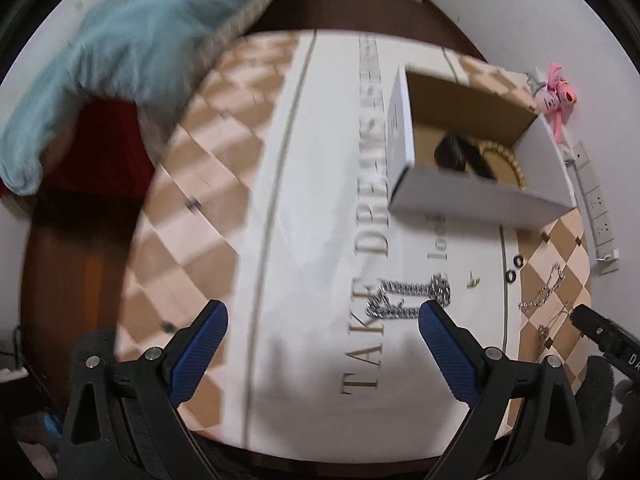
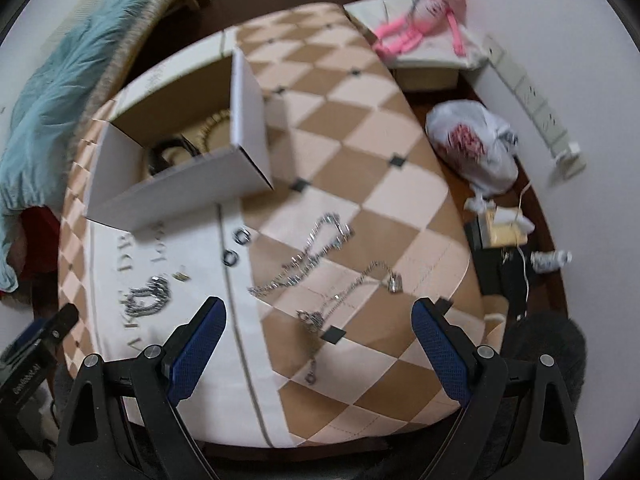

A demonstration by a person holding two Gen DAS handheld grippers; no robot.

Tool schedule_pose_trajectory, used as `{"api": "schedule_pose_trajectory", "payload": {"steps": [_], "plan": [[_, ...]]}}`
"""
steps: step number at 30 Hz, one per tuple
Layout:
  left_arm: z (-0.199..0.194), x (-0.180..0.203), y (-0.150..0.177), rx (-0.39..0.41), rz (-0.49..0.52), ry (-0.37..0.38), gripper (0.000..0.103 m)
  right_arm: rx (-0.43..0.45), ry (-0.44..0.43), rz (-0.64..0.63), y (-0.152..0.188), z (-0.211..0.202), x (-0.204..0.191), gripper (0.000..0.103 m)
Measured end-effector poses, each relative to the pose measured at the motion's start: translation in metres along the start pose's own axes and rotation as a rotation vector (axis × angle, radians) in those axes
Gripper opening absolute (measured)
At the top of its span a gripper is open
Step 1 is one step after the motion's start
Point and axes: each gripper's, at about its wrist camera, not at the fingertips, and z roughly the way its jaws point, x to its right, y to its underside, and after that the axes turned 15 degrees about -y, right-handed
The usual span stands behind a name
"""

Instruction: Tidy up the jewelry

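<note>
A chunky silver chain (image 1: 412,296) lies on the white band of the table cover, just ahead of my open, empty left gripper (image 1: 322,320); it also shows in the right wrist view (image 2: 150,294). An open white cardboard box (image 1: 480,196) (image 2: 176,196) holds a gold chain (image 1: 508,160) and a dark item. Thin silver necklaces (image 2: 308,262) (image 2: 352,292) lie on the checkered part, just ahead of my open, empty right gripper (image 2: 318,320). Two small rings (image 2: 236,248) and a tiny gold piece (image 2: 182,277) lie between the chains.
A checkered table cover (image 2: 360,128) drapes the small table. A blue fluffy blanket (image 1: 120,48) lies at the left. A pink plush toy (image 2: 424,16), a white plastic bag (image 2: 476,144), a power strip (image 2: 536,104) and clutter sit on the floor to the right.
</note>
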Motion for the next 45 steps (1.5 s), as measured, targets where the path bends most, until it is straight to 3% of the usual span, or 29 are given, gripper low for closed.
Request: {"api": "schedule_pose_trajectory", "payload": {"steps": [2, 11, 13, 18, 21, 22, 23, 28, 32, 33, 35, 36, 45], "plan": [[0.011, 0.006, 0.002, -0.028, 0.003, 0.019, 0.09, 0.0, -0.001, 0.012, 0.001, 0.004, 0.007, 0.095], [0.038, 0.048, 0.002, -0.074, 0.097, 0.049, 0.09, 0.006, 0.013, 0.042, -0.003, 0.01, 0.017, 0.095], [0.036, 0.056, 0.004, -0.065, 0.12, 0.057, 0.09, 0.015, 0.016, 0.061, -0.005, 0.009, 0.023, 0.095], [0.026, 0.079, 0.016, -0.006, 0.205, 0.052, 0.075, 0.014, 0.021, 0.098, -0.01, 0.013, 0.037, 0.095], [0.015, 0.088, 0.019, 0.038, 0.237, 0.066, 0.043, 0.009, 0.009, 0.103, -0.012, 0.019, 0.039, 0.095], [0.012, 0.092, 0.02, 0.048, 0.252, 0.074, 0.022, 0.005, 0.005, 0.098, -0.013, 0.022, 0.039, 0.095], [0.01, 0.094, 0.02, 0.051, 0.262, 0.077, 0.008, 0.003, 0.003, 0.093, -0.013, 0.023, 0.038, 0.094], [0.006, 0.092, 0.024, 0.042, 0.243, 0.105, 0.005, -0.004, 0.002, 0.047, -0.015, 0.037, 0.023, 0.081], [0.001, 0.069, 0.028, 0.045, 0.205, 0.116, 0.004, -0.003, 0.071, -0.028, -0.019, 0.047, 0.008, 0.076], [-0.002, 0.063, 0.031, 0.049, 0.193, 0.117, 0.004, 0.0, 0.102, -0.061, -0.019, 0.049, 0.003, 0.07], [-0.001, 0.046, 0.027, 0.051, 0.174, 0.127, 0.004, 0.021, 0.112, -0.101, -0.019, 0.048, -0.004, 0.042], [-0.004, 0.041, 0.028, 0.053, 0.16, 0.132, 0.004, 0.023, 0.112, -0.109, -0.019, 0.048, -0.007, 0.014], [-0.028, 0.019, 0.007, 0.071, 0.111, 0.199, 0.002, 0.054, -0.052, -0.061, -0.016, 0.021, -0.01, 0.01]]}}
